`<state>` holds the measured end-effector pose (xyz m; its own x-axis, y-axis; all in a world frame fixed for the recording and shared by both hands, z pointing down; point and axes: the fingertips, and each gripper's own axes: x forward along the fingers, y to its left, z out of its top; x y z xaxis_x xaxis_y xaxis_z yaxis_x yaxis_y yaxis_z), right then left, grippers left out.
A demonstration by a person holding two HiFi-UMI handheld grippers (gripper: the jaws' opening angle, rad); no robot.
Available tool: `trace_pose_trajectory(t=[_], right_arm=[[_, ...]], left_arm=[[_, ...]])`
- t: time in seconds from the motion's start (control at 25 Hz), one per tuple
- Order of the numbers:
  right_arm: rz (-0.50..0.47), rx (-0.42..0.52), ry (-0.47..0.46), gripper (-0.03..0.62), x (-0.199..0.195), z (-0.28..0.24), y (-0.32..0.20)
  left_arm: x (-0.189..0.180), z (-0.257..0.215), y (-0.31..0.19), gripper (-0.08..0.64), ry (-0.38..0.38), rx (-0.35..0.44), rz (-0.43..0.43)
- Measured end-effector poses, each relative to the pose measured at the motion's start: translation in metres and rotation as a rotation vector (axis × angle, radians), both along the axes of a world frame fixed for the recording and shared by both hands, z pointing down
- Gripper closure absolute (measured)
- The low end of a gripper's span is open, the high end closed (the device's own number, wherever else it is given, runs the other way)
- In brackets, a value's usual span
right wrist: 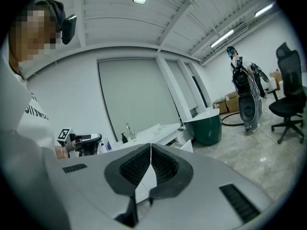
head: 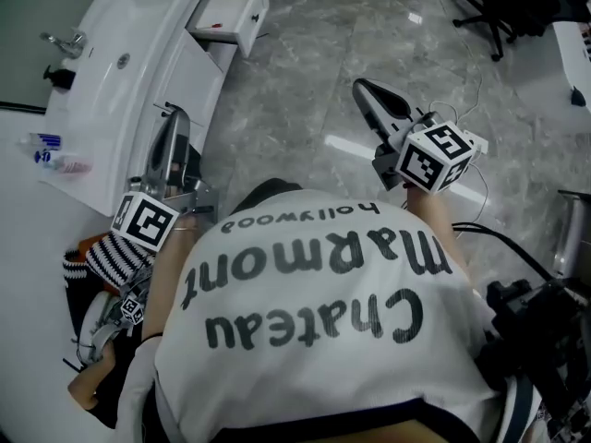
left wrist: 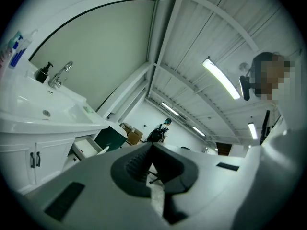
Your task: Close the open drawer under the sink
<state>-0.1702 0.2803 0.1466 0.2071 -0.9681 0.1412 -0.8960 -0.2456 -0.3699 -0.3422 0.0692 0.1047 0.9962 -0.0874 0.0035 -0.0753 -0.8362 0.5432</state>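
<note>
**Inspector:** Any legible writing?

**Assessor:** One item. The person's white T-shirt (head: 323, 312) carries black print reading "Chateau Marmont", with a smaller "hollywood" alongside, upside down to the head view. Each gripper's cube bears square black-and-white markers and no text. The tubes (head: 51, 152) on the counter show blue print that is too small to read.

**Inspector:** Location of the drawer?

**Assessor:** The drawer (head: 228, 15) stands pulled out of the white vanity (head: 189, 72), in the top row under the counter, at the end far from the person. A small red item lies inside; I cannot identify it. The sink (head: 138, 21) sits in the counter above. A chrome tap (head: 65, 41) and a black soap bottle (head: 61, 77) stand at its back edge.

**Inspector:** Grippers?

**Assessor:** Left gripper (head: 173, 113): jaws pressed together with nothing between them, near the vanity and well apart from the drawer. Right gripper (head: 362, 88): likewise clenched and empty, over open floor.

**Inspector:** Surface and room?

**Assessor:** The floor (head: 314, 72) is glossy grey marbled tile, with cables (head: 489, 233) trailing at the right. A black office chair (head: 494, 7) stands in the far corner. A large pale panel (left wrist: 96, 51) hangs behind the sink; mirror or window, I cannot tell. A dark green tub (left wrist: 110, 138) stands past the vanity. Strip lights (left wrist: 221, 78) run along a white panelled ceiling.
</note>
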Motion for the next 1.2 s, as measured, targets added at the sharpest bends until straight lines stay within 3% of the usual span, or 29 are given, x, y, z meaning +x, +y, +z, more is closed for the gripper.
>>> trace_pose_trajectory(t=[0.2, 0.48, 0.64, 0.88, 1.2], right_arm=[[0.025, -0.009, -0.037, 0.58, 0.007, 0.013, 0.0], [0.038, -0.029, -0.082, 0.58, 0.028, 0.033, -0.02], [0.057, -0.055, -0.104, 0.58, 0.055, 0.044, -0.033], [0.027, -0.084, -0.075, 0.58, 0.104, 0.035, -0.089], [-0.004, -0.115, -0.07, 0.58, 0.177, 0.028, -0.174]], left_arm=[[0.008, 0.009, 0.004, 0.552, -0.003, -0.025, 0.04], [0.034, 0.031, -0.003, 0.552, -0.086, 0.087, 0.096], [0.07, 0.04, -0.024, 0.552, -0.109, 0.151, 0.1], [0.14, 0.037, -0.084, 0.552, -0.063, 0.09, 0.078], [0.224, 0.035, -0.159, 0.552, -0.084, 0.079, 0.085]])
